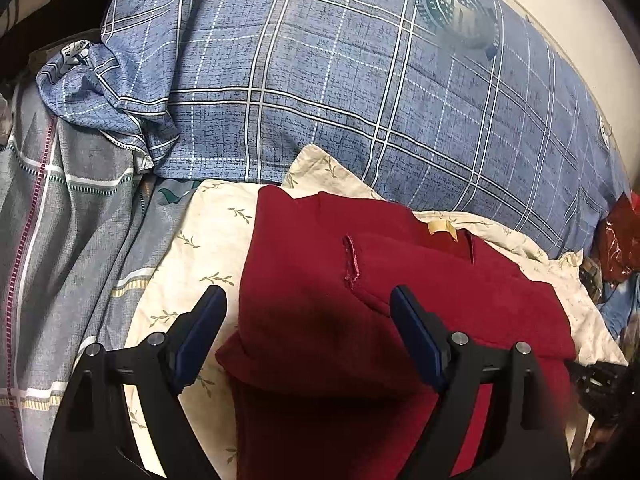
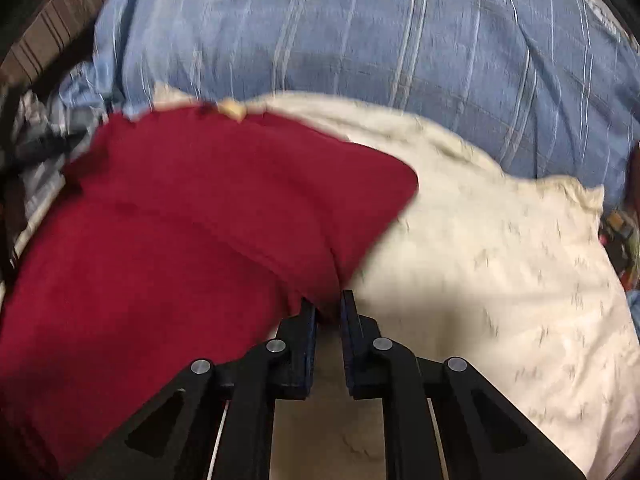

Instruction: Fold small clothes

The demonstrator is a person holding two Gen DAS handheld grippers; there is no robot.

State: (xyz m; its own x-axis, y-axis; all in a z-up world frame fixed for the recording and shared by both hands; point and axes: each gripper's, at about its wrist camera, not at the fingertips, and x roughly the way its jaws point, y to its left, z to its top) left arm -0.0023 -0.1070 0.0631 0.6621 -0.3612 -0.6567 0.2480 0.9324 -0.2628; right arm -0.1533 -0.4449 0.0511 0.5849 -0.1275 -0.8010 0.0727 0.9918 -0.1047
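Left gripper (image 1: 308,312) hovers over red garment (image 1: 320,264), jaws apart; right gripper (image 2: 329,304) (blurred) apparently pinches garment's edge.

- The red garment (image 1: 320,280) is a matt, slightly fuzzy knit cloth with a small tan label (image 1: 443,228)
- The cream pillowcase (image 1: 192,248) is thin, smooth woven cloth with a leaf print
- The blue checked quilt (image 1: 320,80) is matt, soft cotton-like cloth
- The left claw (image 1: 308,320) is matt black plastic with dull blue pads (image 1: 200,332) and shiny metal pins (image 1: 157,337)
- The right claw (image 2: 328,308) looks the same
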